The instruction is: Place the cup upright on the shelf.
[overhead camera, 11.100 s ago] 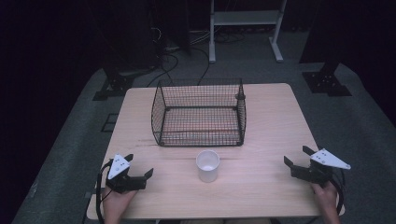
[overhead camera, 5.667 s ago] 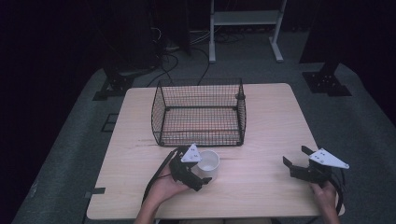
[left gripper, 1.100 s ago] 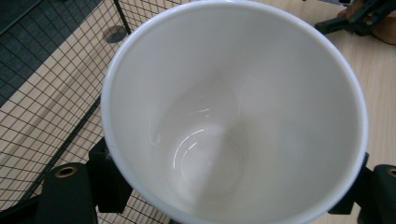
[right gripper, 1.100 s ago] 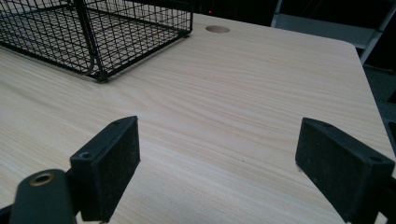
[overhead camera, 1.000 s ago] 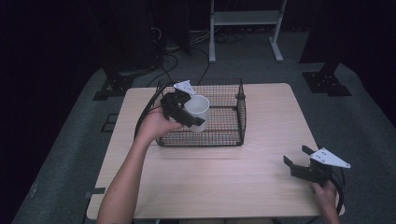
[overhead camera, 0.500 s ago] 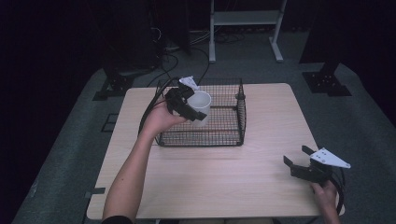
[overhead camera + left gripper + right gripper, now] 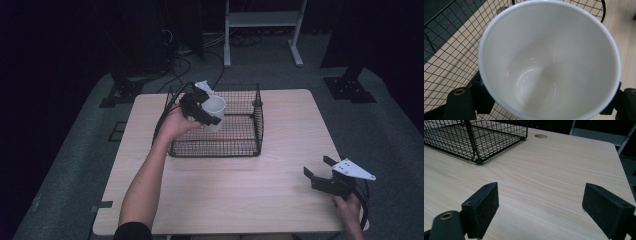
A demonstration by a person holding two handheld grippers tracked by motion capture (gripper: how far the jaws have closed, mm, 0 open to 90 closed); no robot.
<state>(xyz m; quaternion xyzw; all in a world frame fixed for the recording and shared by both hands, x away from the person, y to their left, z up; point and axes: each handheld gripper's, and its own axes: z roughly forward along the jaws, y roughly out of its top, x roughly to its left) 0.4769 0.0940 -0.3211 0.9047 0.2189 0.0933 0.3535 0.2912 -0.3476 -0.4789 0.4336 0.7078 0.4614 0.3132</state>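
Clamping the white mug (image 7: 214, 112) by its sides, the left gripper (image 7: 200, 106) holds it tilted over the wire basket (image 7: 235, 142) — likely for lowering inside. The right gripper (image 7: 327, 181) idles open near the table's (image 7: 225, 190) corner — out of the way.

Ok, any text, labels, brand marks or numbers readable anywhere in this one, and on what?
None can be read: the white cup held in the left tongs is plain inside and out, and the wire basket, the table and the right tongs bear no lettering, label or number.
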